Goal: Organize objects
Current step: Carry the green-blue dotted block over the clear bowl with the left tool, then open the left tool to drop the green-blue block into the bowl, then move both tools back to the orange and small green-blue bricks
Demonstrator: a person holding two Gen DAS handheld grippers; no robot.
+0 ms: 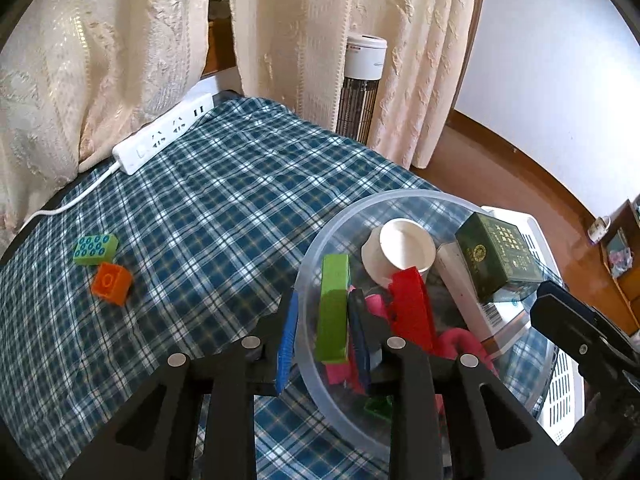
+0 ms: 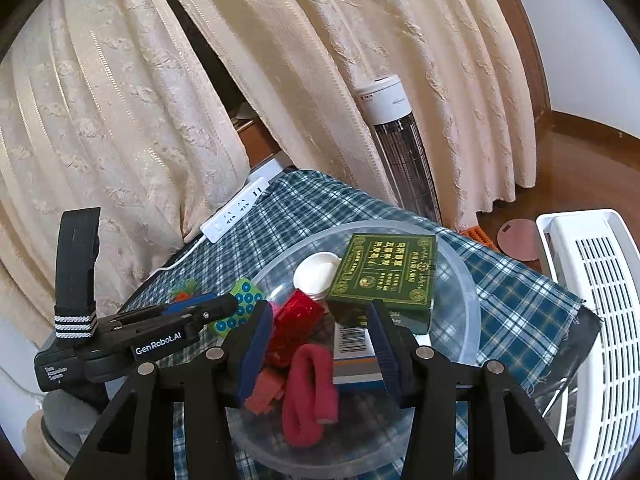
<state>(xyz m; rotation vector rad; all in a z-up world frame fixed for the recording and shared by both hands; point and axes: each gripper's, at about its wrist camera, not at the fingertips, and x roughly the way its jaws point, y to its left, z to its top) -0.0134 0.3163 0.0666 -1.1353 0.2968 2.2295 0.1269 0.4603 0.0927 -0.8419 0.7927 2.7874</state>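
On the plaid-covered table (image 1: pixel 208 200), the left tool (image 1: pixel 320 332) is opening around an upright green block (image 1: pixel 333 308) at the clear bowl's (image 1: pixel 400 196) left rim, lower centre, while the right tool (image 2: pixel 320 344) hangs part-open, empty, over the bowl.

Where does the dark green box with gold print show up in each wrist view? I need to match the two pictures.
Left wrist view: the dark green box sits right of centre, at the far right inside the clear bowl.
Right wrist view: the same box lies just above centre, leaning on other items in the bowl.
Shared landmark: the white cup, directly left of the box in both views.
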